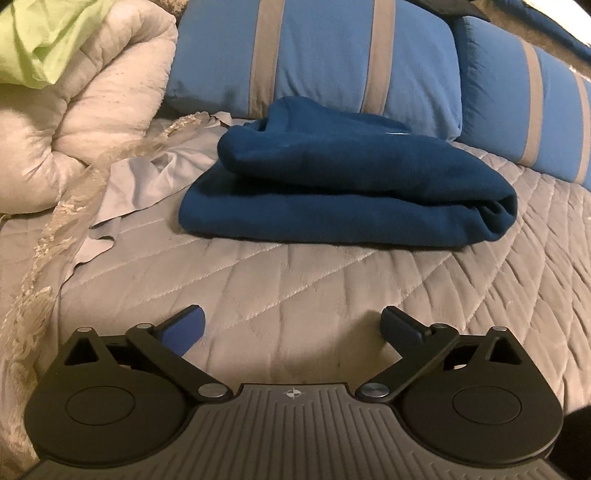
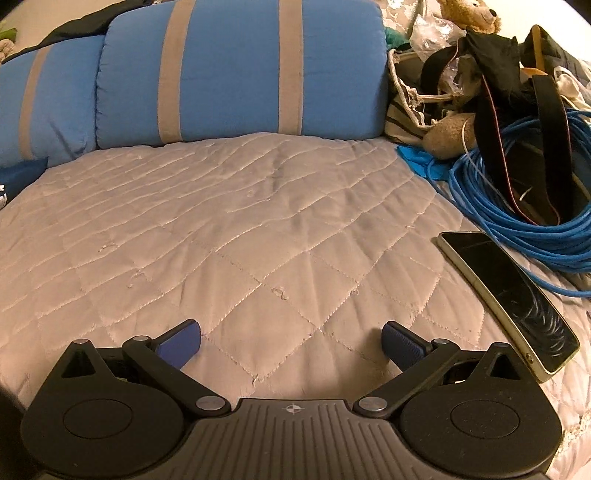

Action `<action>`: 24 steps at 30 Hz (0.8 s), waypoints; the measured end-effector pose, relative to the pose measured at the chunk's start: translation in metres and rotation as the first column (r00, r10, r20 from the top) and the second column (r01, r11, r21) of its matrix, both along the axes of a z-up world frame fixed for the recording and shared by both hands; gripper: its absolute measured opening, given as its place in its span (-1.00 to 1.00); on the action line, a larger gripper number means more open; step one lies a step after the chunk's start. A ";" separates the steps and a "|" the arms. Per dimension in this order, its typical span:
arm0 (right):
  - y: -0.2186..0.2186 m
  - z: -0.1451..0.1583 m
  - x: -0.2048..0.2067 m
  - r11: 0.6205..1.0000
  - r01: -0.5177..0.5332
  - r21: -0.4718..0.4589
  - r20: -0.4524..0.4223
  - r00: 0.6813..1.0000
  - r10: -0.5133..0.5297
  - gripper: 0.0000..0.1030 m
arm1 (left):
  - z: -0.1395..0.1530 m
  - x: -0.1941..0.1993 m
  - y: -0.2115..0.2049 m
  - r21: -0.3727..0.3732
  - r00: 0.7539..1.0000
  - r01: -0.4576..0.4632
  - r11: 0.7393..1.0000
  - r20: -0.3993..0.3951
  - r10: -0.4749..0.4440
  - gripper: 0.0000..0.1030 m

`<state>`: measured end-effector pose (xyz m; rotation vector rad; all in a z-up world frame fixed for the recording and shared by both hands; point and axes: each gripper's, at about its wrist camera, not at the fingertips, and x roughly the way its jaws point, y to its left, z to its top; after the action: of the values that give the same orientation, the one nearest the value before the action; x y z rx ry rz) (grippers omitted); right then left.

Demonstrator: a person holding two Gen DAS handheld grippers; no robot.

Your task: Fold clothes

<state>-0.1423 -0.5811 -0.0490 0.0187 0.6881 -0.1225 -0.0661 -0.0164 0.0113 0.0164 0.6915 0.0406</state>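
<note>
A dark blue fleece garment (image 1: 343, 184) lies folded in a thick stack on the grey quilted bed (image 1: 295, 280), in front of the blue striped pillows. My left gripper (image 1: 291, 321) is open and empty, low over the quilt, a short way in front of the garment's near edge. My right gripper (image 2: 291, 334) is open and empty over bare quilt (image 2: 258, 221). Only a dark blue corner of the garment (image 2: 18, 173) shows at the far left of the right wrist view.
A rolled white comforter (image 1: 74, 110) with a green cloth (image 1: 48, 40) and a thin grey sheet (image 1: 147, 177) lie at left. Blue striped pillows (image 2: 236, 70) line the back. A phone (image 2: 506, 299), coiled blue cable (image 2: 517, 206), straps and a teddy bear (image 2: 469, 14) crowd the right.
</note>
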 end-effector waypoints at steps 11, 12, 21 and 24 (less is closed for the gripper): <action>-0.005 0.002 0.036 1.000 0.006 0.015 -0.029 1.000 -0.006 1.00 | -0.003 0.037 0.000 -0.002 1.000 0.019 1.000 -0.001 -0.019 1.00; -0.005 0.002 0.039 1.000 0.008 0.020 -0.025 1.000 -0.008 1.00 | -0.004 0.039 0.000 -0.001 1.000 0.018 1.000 0.001 -0.018 1.00; -0.003 0.002 0.063 1.000 -0.003 0.026 -0.011 1.000 0.003 1.00 | -0.007 0.068 -0.005 0.018 1.000 -0.004 1.000 0.006 0.003 1.00; -0.005 0.002 0.074 0.999 -0.023 0.029 -0.020 1.000 0.023 1.00 | -0.006 0.077 -0.004 0.023 1.000 0.007 1.000 -0.016 -0.006 1.00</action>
<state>-0.0687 -0.5857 -0.0465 0.0373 0.7102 -0.0910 0.0113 -0.0209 0.0057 0.0414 0.7066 0.0422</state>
